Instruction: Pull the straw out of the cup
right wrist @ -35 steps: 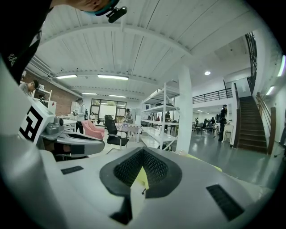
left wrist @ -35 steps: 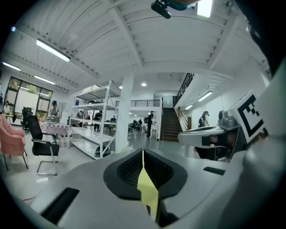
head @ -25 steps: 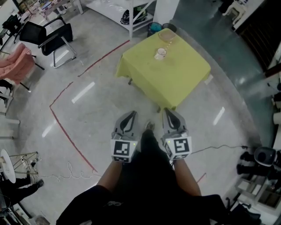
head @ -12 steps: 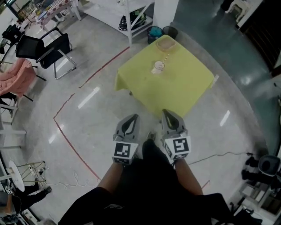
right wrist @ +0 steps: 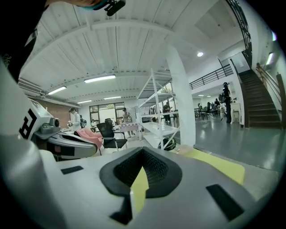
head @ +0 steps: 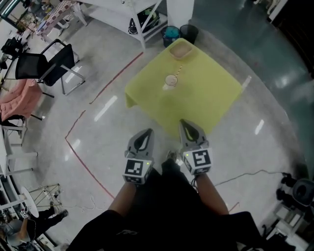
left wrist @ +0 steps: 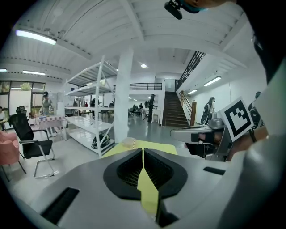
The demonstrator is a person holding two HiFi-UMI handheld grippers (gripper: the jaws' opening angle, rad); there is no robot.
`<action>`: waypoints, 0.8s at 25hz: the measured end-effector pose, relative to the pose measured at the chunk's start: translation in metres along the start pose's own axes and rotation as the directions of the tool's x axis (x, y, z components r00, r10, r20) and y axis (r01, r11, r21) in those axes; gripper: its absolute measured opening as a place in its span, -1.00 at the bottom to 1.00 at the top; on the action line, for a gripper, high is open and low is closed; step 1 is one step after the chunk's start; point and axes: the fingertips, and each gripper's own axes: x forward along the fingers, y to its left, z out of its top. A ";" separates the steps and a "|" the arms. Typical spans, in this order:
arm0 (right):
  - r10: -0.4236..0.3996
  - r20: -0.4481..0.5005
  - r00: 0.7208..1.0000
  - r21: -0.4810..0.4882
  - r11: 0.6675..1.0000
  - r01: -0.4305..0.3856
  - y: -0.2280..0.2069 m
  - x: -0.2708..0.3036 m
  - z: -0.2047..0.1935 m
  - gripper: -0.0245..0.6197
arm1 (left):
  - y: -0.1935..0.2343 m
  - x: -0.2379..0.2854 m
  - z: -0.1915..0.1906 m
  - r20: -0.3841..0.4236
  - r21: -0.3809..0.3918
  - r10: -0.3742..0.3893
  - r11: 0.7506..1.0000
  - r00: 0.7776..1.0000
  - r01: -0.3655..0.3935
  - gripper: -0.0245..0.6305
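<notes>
A pale cup with a striped straw leaning out of it stands on a square table under a yellow-green cloth. I hold both grippers side by side, short of the table's near edge. The left gripper is over the floor and the right gripper has its tip at the cloth's near corner. In the left gripper view the jaws meet in a thin seam, with the cup small and far ahead. The right gripper is shut too, with nothing in it.
A tan tray sits on the table's far corner, with two bins behind it. White shelving stands beyond. A black chair and a pink one are at the left. Red tape and a cable cross the floor.
The person has walked toward the table, which has come closer. Both grippers moved forward together, and the right tip now reaches the cloth's near corner. The jaws stayed shut.
</notes>
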 end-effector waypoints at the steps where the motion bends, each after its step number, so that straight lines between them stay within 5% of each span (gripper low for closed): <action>1: -0.003 -0.005 1.000 0.011 1.000 0.003 -0.006 0.003 0.000 -0.87 | 0.000 0.006 0.000 -0.013 0.003 0.000 1.000 1.000 0.000 -0.77; 13: -0.021 -0.048 0.999 0.101 0.995 0.025 -0.016 0.055 0.005 -0.87 | 0.033 0.041 0.000 -0.068 0.006 -0.025 1.000 0.997 0.025 -0.77; 20: -0.078 -0.100 0.992 0.037 0.996 0.082 -0.012 0.107 0.007 -0.87 | 0.082 0.077 0.010 -0.050 0.004 -0.103 0.995 0.993 0.103 -0.77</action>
